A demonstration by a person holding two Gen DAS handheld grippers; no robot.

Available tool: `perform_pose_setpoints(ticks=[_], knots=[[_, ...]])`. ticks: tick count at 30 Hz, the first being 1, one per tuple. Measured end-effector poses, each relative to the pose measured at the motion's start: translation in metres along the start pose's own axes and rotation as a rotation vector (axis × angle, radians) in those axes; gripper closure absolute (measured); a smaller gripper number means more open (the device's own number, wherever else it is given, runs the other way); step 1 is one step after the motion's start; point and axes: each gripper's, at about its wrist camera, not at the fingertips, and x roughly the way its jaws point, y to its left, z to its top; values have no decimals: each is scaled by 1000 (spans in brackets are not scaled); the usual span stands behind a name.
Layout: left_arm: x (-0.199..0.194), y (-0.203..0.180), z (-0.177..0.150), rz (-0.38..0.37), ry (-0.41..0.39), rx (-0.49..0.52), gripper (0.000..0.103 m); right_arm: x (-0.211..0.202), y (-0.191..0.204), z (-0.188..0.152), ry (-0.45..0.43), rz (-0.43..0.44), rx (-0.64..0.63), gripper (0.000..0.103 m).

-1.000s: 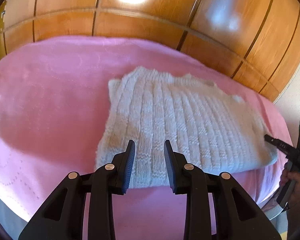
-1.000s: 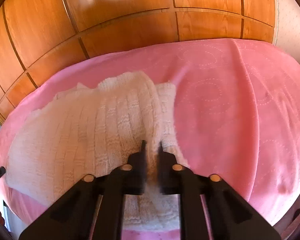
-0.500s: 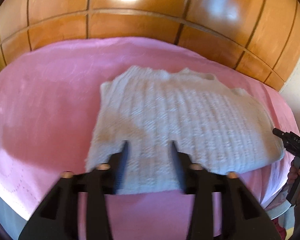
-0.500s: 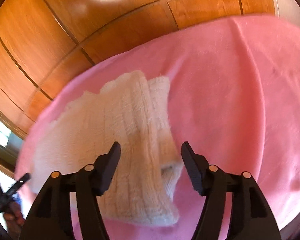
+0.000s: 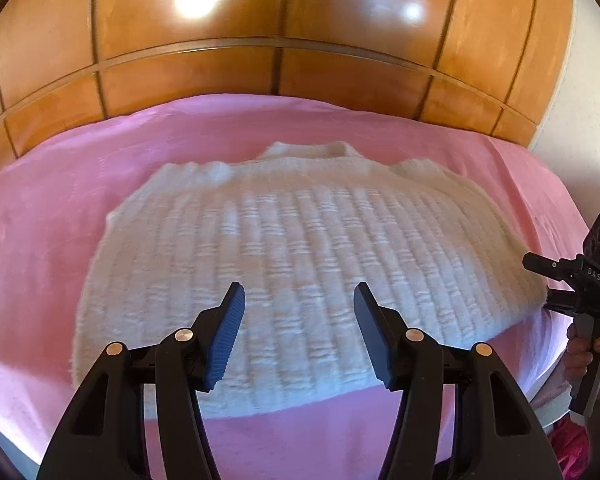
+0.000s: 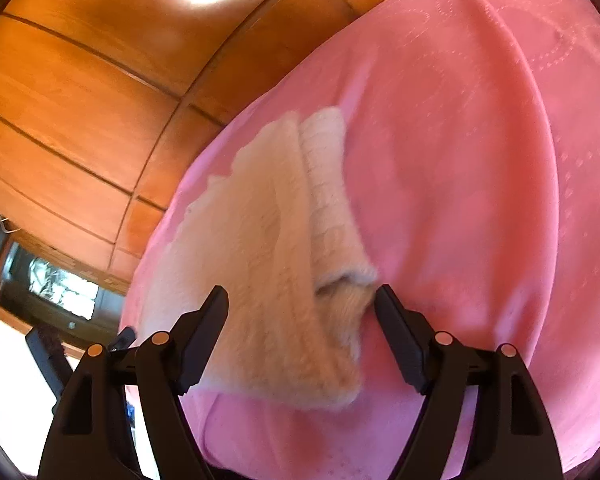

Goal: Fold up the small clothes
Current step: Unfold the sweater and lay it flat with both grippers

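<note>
both jaws just opened, released: left gripper [image 5: 299, 312] and right gripper [image 6: 301, 312] above folded white ribbed knit sweater [image 5: 300, 264] on pink bedspread [image 5: 52, 208].

white ribbed knit sweater [image 5: 300, 264] lies flat, folded, on pink bedspread [image 5: 52, 208]; sleeve tucked along right edge.

Left gripper [image 5: 299, 300] and right gripper [image 6: 301, 304] have just been opening, both angled downward, nothing gripped.
</note>
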Motion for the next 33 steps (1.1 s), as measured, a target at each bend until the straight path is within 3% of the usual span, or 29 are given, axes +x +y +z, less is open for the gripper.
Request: perform_pose_setpoints(ticks=[18,25,33], knots=[[39,-49,24,-37,35,110,47,-2,-2,-20,-15,24,-26,28],[76,-51,30,-25,95,106,47,-3,-2,-21,-15,31,-23,28],[88,-57,28,13,84,122,46,-1,2,-19,5,22,-40,29]])
